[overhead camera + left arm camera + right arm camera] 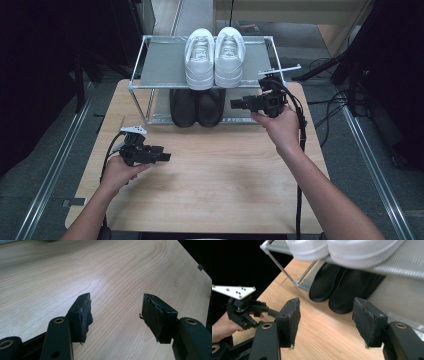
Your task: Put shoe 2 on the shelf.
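A light wooden table (210, 170) is seen from above, with a two-level metal shoe rack (160, 65) standing at its far edge. A pair of white sneakers (215, 56) sits side by side on the upper shelf, and a pair of black shoes (196, 107) sits beneath them on the lower level, toes pointing toward the person. The right gripper (235, 103) is held just in front of the rack's right half, aimed leftward toward the black shoes; in the right gripper view its jaws stand wide apart with nothing between them, and the black shoes (342, 287) lie just beyond the pads. The left gripper (167, 157) hovers low over the bare table near the left front, well apart from the rack, its jaws also spread wide and empty, as the left gripper view shows over plain wood (112, 277). The step in hand appears to be a reach for a black shoe on the lower level. It would best be done by keeping the jaws wide, lowering the gripper under the upper shelf so the frame is not struck, and closing on the nearer shoe's side wall or heel rim rather than its rounded toe, which could slip. The shoe should then be drawn straight out.
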`<state>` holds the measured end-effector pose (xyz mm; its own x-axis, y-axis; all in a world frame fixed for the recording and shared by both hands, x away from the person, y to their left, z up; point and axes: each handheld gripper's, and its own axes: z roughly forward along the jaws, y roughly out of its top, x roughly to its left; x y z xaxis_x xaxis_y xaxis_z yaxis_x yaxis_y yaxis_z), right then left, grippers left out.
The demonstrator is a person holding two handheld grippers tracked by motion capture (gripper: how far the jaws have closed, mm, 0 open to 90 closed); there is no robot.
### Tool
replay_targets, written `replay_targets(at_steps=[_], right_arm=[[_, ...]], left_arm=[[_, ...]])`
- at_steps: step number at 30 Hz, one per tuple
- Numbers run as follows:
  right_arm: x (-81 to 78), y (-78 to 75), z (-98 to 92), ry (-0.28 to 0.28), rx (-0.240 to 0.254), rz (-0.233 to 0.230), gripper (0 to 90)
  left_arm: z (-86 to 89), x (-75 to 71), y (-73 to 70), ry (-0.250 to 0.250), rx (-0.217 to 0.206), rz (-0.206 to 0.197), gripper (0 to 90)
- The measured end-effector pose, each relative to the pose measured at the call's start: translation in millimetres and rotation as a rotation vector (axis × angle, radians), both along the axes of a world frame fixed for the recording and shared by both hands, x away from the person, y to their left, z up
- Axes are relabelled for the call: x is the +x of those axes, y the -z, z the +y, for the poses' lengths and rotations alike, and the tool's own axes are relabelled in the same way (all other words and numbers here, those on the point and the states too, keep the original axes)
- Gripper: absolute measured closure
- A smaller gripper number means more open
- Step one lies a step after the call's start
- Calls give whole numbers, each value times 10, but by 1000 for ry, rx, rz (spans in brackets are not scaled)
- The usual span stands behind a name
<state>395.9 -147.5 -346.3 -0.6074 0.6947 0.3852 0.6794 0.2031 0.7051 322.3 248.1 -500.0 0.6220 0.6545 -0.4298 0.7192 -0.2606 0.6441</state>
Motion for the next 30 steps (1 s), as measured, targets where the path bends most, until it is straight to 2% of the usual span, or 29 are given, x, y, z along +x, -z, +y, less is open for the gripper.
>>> replay_targets(at_steps=[1,2,8,10,13,16,20,22,23,24,30], right_arm=[[0,0,0,0,0,0,405],[-44,68,-10,-6,7,5,404],[-152,232,-27,-20,6,15,401],[-230,320,-35,-29,16,19,398],[-273,368,-38,-35,18,24,396],[-342,454,-53,-39,1,20,394],[-423,600,-107,-35,16,33,392],[-436,622,-117,-30,16,29,391],[-460,655,-137,-24,12,18,392],[-478,719,-168,-27,17,25,392],[-527,908,-253,-23,-2,33,392]], left_arm=[[-1,1,2,-2,1,1,412],[-1,0,2,0,1,0,412],[-2,-4,-1,-1,2,-3,412],[-1,-6,-1,-1,3,-3,411],[-2,-5,0,0,6,-1,411],[-4,-9,0,1,6,-3,411],[-5,-6,4,5,13,-4,411],[-9,-6,5,6,11,0,411],[-14,-5,8,5,8,1,410],[-19,-3,10,5,10,1,410],[-50,-13,16,13,20,-1,406]])
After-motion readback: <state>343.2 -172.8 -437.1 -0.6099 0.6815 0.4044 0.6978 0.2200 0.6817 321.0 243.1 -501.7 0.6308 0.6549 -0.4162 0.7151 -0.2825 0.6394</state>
